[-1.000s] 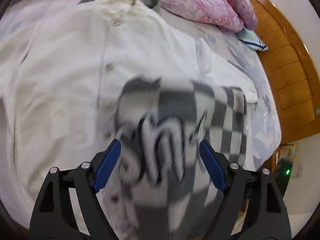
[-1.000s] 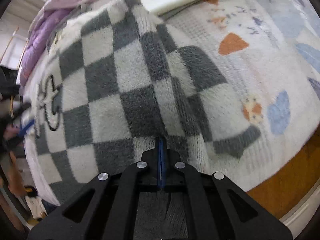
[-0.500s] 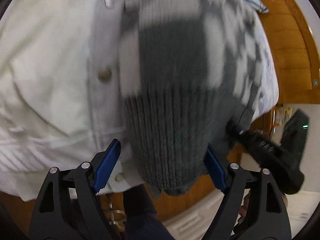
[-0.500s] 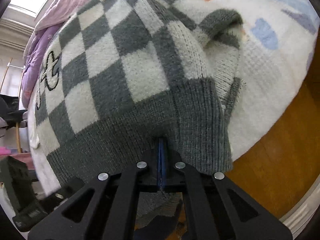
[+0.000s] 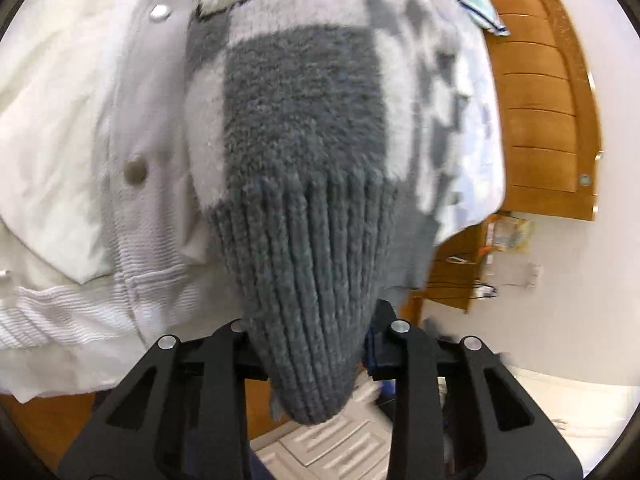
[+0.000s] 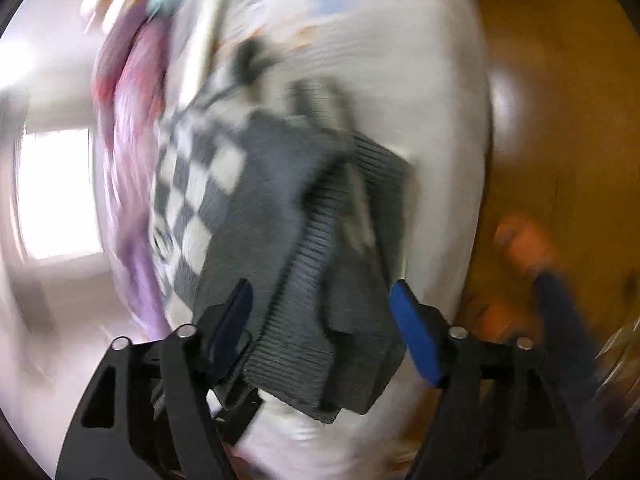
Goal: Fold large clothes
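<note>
A grey-and-white checked sweater (image 5: 304, 128) lies on the bed, its ribbed hem pinched by the left gripper (image 5: 310, 344) while the right gripper (image 6: 320, 320) is spread; the hem is best kept taut and level.

Grey-and-white checkered sweater (image 5: 304, 128), cream cardigan (image 5: 68, 128), blue-padded black gripper (image 6: 322, 332)
</note>
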